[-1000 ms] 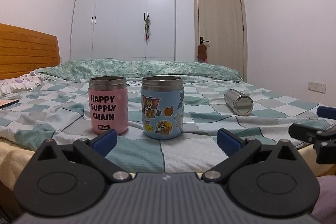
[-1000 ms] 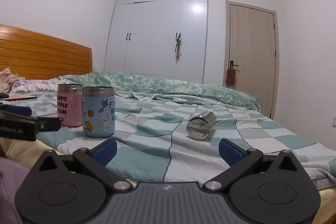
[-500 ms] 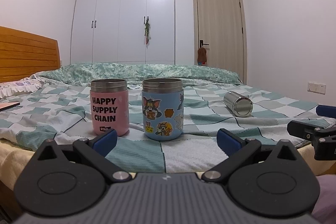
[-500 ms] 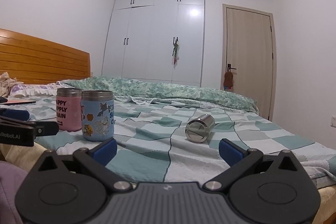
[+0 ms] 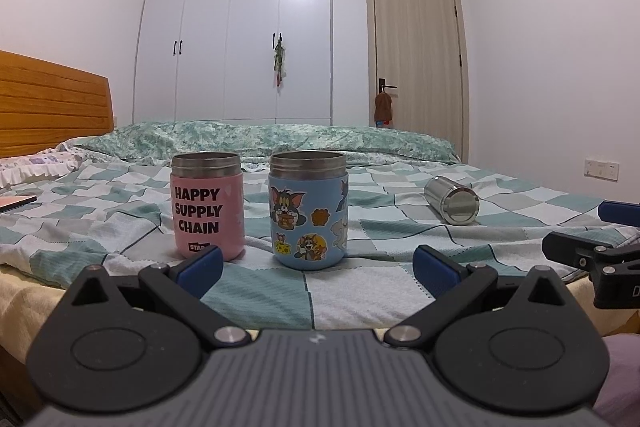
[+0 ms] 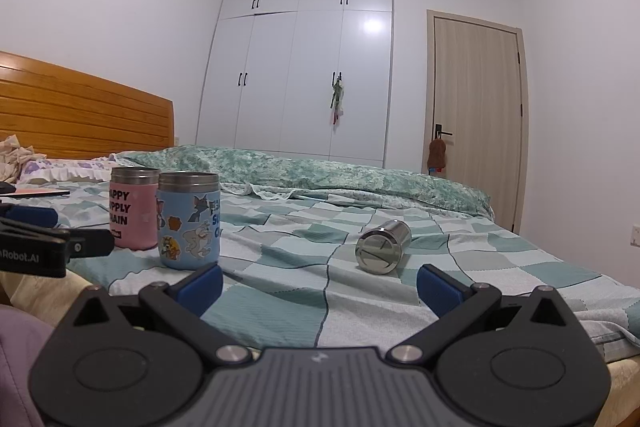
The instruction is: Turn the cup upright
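**A:** So at that point our right gripper [image 6: 318, 277] was spread wide with nothing in it, both blue pads [image 6: 200, 285] apart, hovering low at the near edge of the bed. Our left gripper [image 5: 316, 265] looked the same: fingers wide apart, empty, parked in front of the two standing cups.

**B:** And the one we actually had to flip?

**A:** The bare steel cup [image 6: 383, 246] was lying on its side on the checkered bedspread [image 6: 280, 307], flat end facing us, ahead of the right gripper and a bit to its right. It was well apart from the blue cartoon cup [image 6: 188, 223] and the pink cup [image 6: 132, 213], which were both upright and just beside each other over on the left.

**B:** So not started, basically.

**A:** Yeah, we reckoned the reach hadn't even begun. The right one was the obvious pick, being closer.

**B:** What worried us?

**A:** Mostly rolling. It's a smooth round cylinder on soft fabric, so if one pad had touched it before the other, we figured it would just scoot away. Shiny metal could also slip in the pinch halfway through the tilt.

**B:** And setting it down?

**A:** The bedspread was wrinkly and squishy, so we thought a tall narrow cup might tip right back over if let go too early. The left gripper only needed to avoid bumping the two upright ones.
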`<action>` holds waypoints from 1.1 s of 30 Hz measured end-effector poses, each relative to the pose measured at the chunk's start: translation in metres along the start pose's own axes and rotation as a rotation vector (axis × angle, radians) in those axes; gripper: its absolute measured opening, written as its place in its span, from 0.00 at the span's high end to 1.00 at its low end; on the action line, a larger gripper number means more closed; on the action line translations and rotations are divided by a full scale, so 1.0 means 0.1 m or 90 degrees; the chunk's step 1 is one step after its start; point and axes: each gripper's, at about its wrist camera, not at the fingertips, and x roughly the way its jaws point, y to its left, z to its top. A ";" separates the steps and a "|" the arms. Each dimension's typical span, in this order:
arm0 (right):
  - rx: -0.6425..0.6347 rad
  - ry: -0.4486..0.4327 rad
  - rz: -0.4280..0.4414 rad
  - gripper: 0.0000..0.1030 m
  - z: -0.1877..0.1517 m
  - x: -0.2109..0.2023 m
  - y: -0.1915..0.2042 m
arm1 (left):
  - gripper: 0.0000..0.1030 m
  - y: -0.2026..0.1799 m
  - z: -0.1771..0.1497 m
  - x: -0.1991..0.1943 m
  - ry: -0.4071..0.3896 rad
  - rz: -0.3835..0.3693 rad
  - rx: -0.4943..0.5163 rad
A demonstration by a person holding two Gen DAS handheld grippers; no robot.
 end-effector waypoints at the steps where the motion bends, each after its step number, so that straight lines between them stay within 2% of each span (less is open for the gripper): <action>1: 0.000 0.000 0.000 0.00 0.00 0.00 0.00 | 0.00 0.00 0.00 0.00 0.000 0.000 0.000; 33: 0.000 0.000 0.000 0.00 0.00 0.00 0.00 | 0.00 -0.02 0.02 -0.01 -0.010 -0.007 0.004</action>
